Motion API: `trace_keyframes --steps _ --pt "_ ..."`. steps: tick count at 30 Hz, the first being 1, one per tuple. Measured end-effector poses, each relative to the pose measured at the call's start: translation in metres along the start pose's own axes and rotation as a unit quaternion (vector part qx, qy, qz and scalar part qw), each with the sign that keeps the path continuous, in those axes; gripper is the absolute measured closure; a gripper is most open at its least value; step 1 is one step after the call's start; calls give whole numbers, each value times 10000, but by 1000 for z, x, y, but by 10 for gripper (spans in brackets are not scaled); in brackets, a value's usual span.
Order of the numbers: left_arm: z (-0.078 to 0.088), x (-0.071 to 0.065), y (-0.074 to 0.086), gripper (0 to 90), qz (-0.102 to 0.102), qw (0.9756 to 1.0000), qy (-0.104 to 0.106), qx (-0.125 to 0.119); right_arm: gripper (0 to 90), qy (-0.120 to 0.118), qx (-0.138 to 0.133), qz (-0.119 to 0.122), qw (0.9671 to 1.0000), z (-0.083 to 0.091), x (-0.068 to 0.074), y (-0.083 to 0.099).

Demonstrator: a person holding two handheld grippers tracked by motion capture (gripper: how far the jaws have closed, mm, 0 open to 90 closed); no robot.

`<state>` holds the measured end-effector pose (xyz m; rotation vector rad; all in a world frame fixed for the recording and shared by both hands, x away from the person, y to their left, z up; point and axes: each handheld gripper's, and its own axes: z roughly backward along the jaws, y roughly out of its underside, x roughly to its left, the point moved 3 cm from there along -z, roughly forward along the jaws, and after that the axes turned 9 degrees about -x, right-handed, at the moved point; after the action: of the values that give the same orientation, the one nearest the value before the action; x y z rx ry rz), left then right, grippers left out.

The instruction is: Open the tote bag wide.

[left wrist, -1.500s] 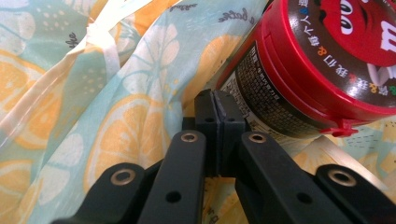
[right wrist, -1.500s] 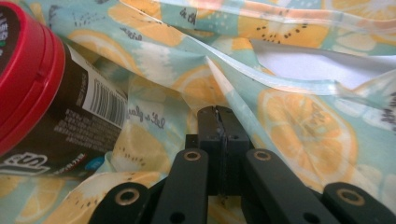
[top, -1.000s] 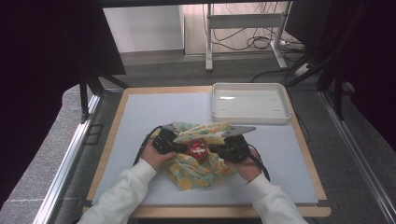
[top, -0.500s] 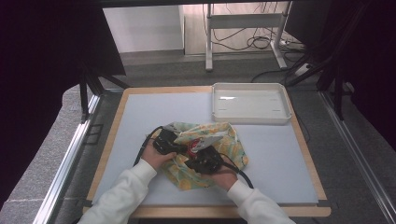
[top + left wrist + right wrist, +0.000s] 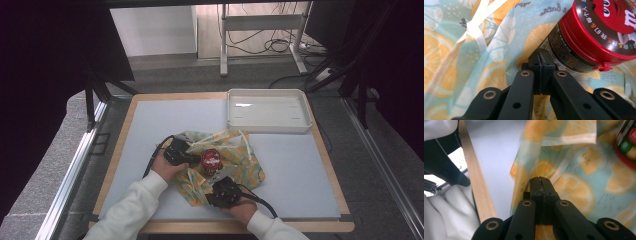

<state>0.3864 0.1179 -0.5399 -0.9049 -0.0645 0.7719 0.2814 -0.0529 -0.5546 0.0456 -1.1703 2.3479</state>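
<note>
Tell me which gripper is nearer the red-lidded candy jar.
Left. The left gripper sits right beside the candy jar, its shut tips at the jar's side; the right gripper is lower down, at the lemon-print bag's near edge.

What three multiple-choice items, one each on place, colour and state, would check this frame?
1. Where is the tray?
A. far right corner of the table
B. near left corner
C. on the bag

2. What colour is the can lid?
A. blue
B. red
C. white

3. How do the left gripper fingers stand?
A. wide open
B. closed around the can
C. shut

Key: 1 A, the high view shows the white tray at the far right, apart from the bag. 2 B, the left gripper view shows a red lid. 3 C, the fingers meet with no gap, beside the can and against the bag's cloth.
</note>
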Motion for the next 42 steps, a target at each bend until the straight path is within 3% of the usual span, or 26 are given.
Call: trace_keyframes --steps 7,14,18,25,29,36,38,42 --pt "-1 0 1 900 4 10000 3 -22 888 10 -56 -63 10000 7 -1 4" --pt "0 1 1 900 15 10000 8 -45 888 245 -468 -198 9984 30 -15 -9" --pt "1 1 1 900 9 10000 -1 -40 888 364 -301 -414 9980 37 -25 4" --pt "0 1 1 900 14 10000 -1 -41 888 413 -176 -528 9976 43 -29 18" --pt "2 0 0 899 -25 9999 -5 -103 888 433 -254 -463 9977 44 -28 14" --pt "17 -2 -8 900 -39 9985 70 -539 888 593 -836 -407 9939 65 -32 -3" --pt "20 -2 -9 900 -63 9981 56 -608 888 608 -878 -395 9935 67 -32 -4" --pt "38 -4 -17 899 -27 9947 100 -1026 888 612 -989 -394 9924 70 -33 -7"
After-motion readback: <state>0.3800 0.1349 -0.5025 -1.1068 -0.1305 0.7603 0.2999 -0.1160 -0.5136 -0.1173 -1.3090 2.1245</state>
